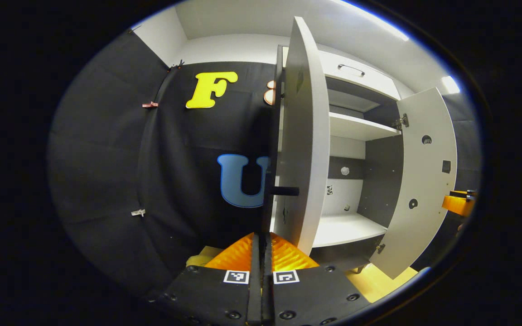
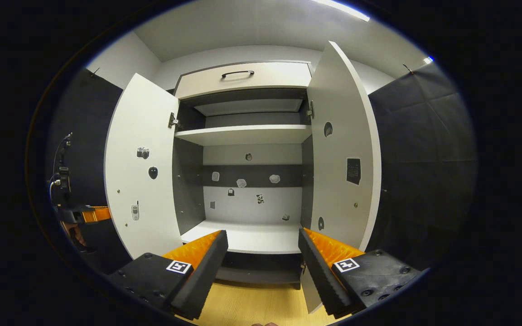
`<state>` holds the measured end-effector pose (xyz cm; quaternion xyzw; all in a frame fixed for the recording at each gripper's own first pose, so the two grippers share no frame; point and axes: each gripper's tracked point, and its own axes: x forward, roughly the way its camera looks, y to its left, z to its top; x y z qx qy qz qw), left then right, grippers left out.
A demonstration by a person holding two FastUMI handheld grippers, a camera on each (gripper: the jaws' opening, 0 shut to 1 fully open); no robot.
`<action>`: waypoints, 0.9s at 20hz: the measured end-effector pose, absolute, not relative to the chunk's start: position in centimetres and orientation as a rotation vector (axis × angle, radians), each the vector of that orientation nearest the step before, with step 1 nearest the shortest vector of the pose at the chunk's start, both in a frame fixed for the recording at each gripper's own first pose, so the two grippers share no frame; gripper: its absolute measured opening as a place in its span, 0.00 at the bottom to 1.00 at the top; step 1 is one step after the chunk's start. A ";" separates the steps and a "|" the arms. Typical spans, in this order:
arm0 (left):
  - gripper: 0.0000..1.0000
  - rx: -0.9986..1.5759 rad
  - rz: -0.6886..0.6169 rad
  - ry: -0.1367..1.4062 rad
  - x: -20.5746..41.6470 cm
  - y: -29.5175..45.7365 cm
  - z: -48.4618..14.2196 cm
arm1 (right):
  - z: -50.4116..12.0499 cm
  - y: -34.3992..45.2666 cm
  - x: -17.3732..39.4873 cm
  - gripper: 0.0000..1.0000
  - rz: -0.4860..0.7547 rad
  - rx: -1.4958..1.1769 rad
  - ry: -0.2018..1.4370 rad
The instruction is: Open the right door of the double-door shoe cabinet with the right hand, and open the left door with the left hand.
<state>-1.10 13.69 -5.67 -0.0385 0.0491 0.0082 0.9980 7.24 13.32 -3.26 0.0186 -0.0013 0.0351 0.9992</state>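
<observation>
The shoe cabinet [image 2: 247, 134] stands straight ahead in the right gripper view with both doors swung wide. Its left door [image 2: 138, 172] and right door [image 2: 347, 158] show their white inner faces with small stickers. My right gripper [image 2: 263, 234] is open in front of the bottom shelf and holds nothing. In the left gripper view the left door [image 1: 304, 136] is seen nearly edge-on, with its dark handle [image 1: 283, 190] sticking out. My left gripper [image 1: 262, 235] is shut just below that handle, with nothing visible between its fingers. The right door [image 1: 424, 181] stands open farther right.
A drawer [image 2: 243, 79] with a dark handle tops the cabinet, with two white shelves [image 2: 243, 237] beneath. Black cloth walls flank it on both sides. The floor [image 2: 252, 303] is light wood. Part of the other gripper [image 1: 458, 203] shows at the right edge of the left gripper view.
</observation>
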 end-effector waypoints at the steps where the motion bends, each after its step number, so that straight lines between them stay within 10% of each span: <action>1: 0.05 -0.056 0.024 0.089 -1.6 13.6 -5.2 | -3.2 13.2 7.2 0.98 0.069 0.041 -0.003; 5: 0.14 -0.034 0.037 0.056 -3.4 12.5 -3.3 | -3.4 12.8 7.3 0.98 0.071 0.046 0.004; 12: 0.87 -0.013 0.040 0.040 -5.9 10.3 -2.3 | -3.6 11.9 7.4 0.98 0.070 0.047 0.009; 18: 0.95 -0.069 0.009 0.023 -5.9 6.6 -2.2 | -3.3 11.6 7.6 0.98 0.072 0.050 0.003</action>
